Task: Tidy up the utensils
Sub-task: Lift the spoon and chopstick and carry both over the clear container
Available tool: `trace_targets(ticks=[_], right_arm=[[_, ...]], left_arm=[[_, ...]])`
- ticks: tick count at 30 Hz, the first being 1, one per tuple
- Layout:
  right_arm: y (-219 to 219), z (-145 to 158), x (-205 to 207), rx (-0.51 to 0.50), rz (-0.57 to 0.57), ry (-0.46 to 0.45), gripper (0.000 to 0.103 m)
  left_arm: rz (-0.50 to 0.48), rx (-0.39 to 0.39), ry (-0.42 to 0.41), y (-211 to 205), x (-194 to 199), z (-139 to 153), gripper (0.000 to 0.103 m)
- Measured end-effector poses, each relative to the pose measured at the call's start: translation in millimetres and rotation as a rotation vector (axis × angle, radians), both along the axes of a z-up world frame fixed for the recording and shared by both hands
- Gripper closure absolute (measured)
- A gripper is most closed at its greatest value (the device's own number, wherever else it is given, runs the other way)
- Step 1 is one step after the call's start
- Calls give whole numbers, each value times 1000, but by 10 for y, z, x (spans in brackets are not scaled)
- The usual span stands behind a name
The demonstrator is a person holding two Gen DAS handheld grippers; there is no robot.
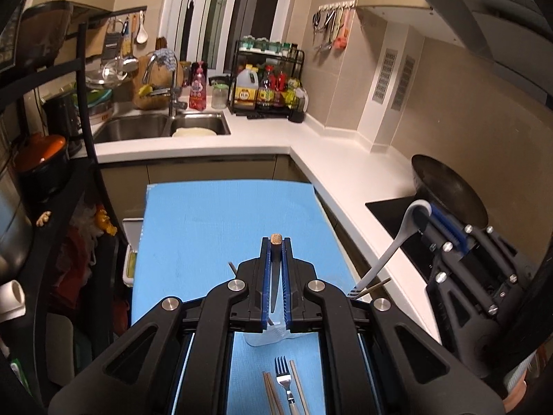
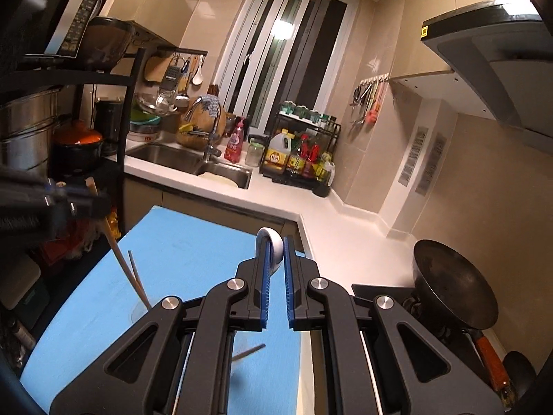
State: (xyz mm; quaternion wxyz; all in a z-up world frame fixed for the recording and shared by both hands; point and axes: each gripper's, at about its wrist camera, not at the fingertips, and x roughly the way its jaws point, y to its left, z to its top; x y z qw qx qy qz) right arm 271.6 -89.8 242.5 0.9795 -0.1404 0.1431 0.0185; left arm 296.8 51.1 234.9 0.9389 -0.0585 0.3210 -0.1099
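Note:
My left gripper [image 1: 275, 246] is shut on a wooden chopstick [image 1: 275, 238], whose shaft runs down between the blue pads. In the right wrist view that chopstick [image 2: 115, 252] hangs from the left gripper [image 2: 83, 195] toward a clear cup [image 2: 138, 313], with a second stick beside it. My right gripper [image 2: 275, 243] is shut on the bowl of a white spoon [image 2: 271, 233]. In the left wrist view the spoon [image 1: 390, 245] hangs handle-down from the right gripper [image 1: 427, 212] over the mat's right edge. A fork [image 1: 283, 377] and loose chopsticks [image 1: 270, 392] lie on the blue mat [image 1: 207, 221].
The clear cup [image 1: 264, 337] stands on the mat under my left gripper. A black wok [image 1: 449, 190] sits on the hob at the right. The white counter [image 1: 345, 169] wraps round to a sink [image 1: 162, 126] and a bottle rack [image 1: 269, 90]. A black shelf [image 1: 90, 131] stands at the left.

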Motion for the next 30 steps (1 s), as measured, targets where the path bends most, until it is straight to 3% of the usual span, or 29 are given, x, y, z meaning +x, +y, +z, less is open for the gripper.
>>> trace_targets(ticks=[7, 11, 21, 24, 25, 26, 28, 30], right_arm=[[5, 24, 58, 15, 1, -51, 96], [38, -42, 169, 19, 6, -28, 96], [10, -610, 431, 52, 28, 138, 96], [-42, -703, 501, 91, 36, 228, 91], [-50, -713, 492, 97, 34, 235, 84], [-62, -705, 463, 99, 30, 234, 73], [-77, -668, 380, 103, 33, 227, 59], [-66, -616, 277, 97, 45, 220, 55]], left_arm=[[-2, -2, 23, 20, 99, -176, 97], [-7, 6, 21, 2, 129, -185, 97], [-44, 22, 50, -137, 273, -429, 97], [-65, 19, 77, -164, 318, -513, 97], [-71, 10, 84, -158, 326, -536, 97], [-74, -3, 90, -145, 328, -556, 94], [-65, -18, 82, -101, 292, -553, 64], [-58, -15, 47, -69, 209, -499, 59]])
